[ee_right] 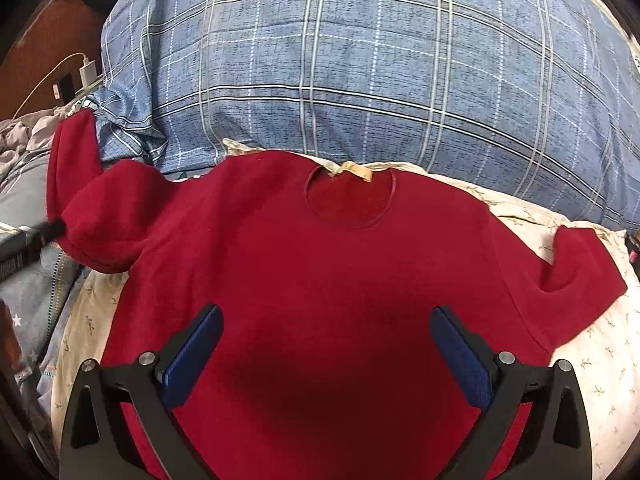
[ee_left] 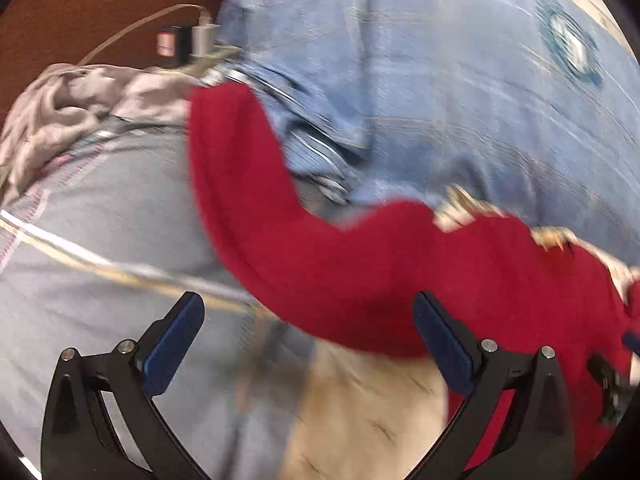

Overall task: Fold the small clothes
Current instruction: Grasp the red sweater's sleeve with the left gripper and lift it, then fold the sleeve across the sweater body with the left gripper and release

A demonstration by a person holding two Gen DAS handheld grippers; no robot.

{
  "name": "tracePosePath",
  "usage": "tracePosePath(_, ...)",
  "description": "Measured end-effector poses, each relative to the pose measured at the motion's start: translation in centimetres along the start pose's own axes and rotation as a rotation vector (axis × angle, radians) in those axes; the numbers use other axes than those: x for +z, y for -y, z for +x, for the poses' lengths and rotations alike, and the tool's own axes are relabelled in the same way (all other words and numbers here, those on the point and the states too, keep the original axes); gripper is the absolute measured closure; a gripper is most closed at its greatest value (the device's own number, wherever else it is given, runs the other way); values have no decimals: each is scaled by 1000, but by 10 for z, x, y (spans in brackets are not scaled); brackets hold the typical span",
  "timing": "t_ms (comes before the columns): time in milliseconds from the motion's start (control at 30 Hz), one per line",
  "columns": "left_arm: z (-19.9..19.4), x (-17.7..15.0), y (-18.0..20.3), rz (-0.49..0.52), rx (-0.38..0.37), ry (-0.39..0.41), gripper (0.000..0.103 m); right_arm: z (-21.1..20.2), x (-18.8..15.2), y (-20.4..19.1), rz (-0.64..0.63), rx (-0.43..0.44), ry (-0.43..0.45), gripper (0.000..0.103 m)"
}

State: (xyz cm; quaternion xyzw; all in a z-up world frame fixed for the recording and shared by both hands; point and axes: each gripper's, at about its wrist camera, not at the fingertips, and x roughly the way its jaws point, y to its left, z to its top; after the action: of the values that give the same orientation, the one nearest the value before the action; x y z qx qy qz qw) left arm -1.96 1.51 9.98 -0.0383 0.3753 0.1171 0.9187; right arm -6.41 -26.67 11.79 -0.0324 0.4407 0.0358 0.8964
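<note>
The right gripper (ee_right: 326, 350) hangs spread wide over the chest of the red sweater (ee_right: 320, 264), gripping nothing. The left gripper (ee_left: 308, 336) is equally spread and empty beside one long sleeve (ee_left: 240, 168). The sweater lies flat, neck hole away from the camera, on a cream sheet (ee_right: 592, 360) against a blue plaid pillow (ee_right: 360, 80).

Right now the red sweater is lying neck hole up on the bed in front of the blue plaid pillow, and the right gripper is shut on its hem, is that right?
Not quite. The red sweater does lie neck hole up in front of the blue plaid pillow, but the right gripper is open, its jaws spread wide above the fabric, gripping nothing. The right wrist view shows this.
</note>
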Motion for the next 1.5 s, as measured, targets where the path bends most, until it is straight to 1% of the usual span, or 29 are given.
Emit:
tracePosePath(67, 11, 15, -15, -24, 24, 1, 0, 2, 2, -3, -18, -9, 2, 1)
tracePosePath(133, 22, 30, -30, -51, 62, 10, 0, 4, 4, -6, -19, 17, -2, 1)
tracePosePath(200, 32, 43, -44, -74, 100, 33, 0, 5, 5, -8, -27, 22, -1, 1)
tracePosePath(233, 38, 50, -51, -87, 111, 30, 0, 5, 6, -8, -30, 21, -3, 1)
tracePosePath(267, 45, 57, -56, -102, 111, 24, 0, 6, 6, -8, -28, 29, -2, 1)
tracePosePath(333, 59, 69, -65, -126, 88, 20, 0, 7, 6, -7, -13, 54, -12, 1)
tracePosePath(400, 72, 80, -67, -125, 103, 19, 0, 10, 5, -6, -3, 67, -23, 1)
tracePosePath(433, 75, 85, -66, -114, 118, 38, 0, 12, 5, -5, 1, 71, -27, 1)
tracePosePath(500, 82, 91, -63, -98, 121, 40, 10, 14, 5, -6, 12, 81, -32, 1)
tracePosePath(533, 86, 94, -61, -87, 122, 40, 11, 16, 5, -5, 15, 87, -35, 1)
tracePosePath(567, 89, 95, -59, -67, 129, 51, 29, 16, 4, -5, 19, 96, -40, 1)
tracePosePath(600, 92, 96, -57, -49, 129, 51, 67, 17, 4, -5, 16, 96, -44, 1)
tracePosePath(633, 98, 99, -56, -38, 126, 30, 88, 18, 3, -5, 13, 89, -42, 1)
tracePosePath(667, 102, 100, -61, -63, 95, -10, 97, 17, 4, -5, 21, 99, -44, 1)
tracePosePath(700, 99, 100, -69, -114, 47, -16, 97, 16, 3, -4, 24, 102, -43, 1)
tracePosePath(733, 95, 99, -74, -140, 22, -11, 97, 16, 4, -3, 25, 105, -44, 1)
tracePosePath(767, 87, 98, -77, -148, 13, -3, 97, 15, 3, -1, 25, 106, -43, 1)
tracePosePath(933, 30, 101, -77, -116, -40, 89, 97, 7, 0, 15, 55, 92, -34, 1)
tracePosePath(1000, 12, 113, -72, -99, -88, 116, 97, 6, 1, 23, 78, 89, -33, 1)
tracePosePath(1067, -13, 119, -58, -61, -130, 150, 97, 3, 0, 33, 105, 84, -33, 1)
tracePosePath(1167, -43, 120, -23, 8, -215, 191, 97, -2, -2, 49, 133, 69, -23, 1)
tracePosePath(1300, -74, 103, 41, 114, -358, 198, 97, -5, -10, 73, 175, 39, -21, 1)
tracePosePath(1367, -76, 87, 85, 173, -445, 161, 97, -7, -18, 90, 206, 18, -6, 1)
tracePosePath(1433, -73, 71, 124, 215, -500, 120, 97, -10, -27, 109, 242, -4, 7, 1)
tracePosePath(1500, -61, 45, 165, 239, -549, 59, 97, -10, -35, 123, 273, -11, 19, 1)
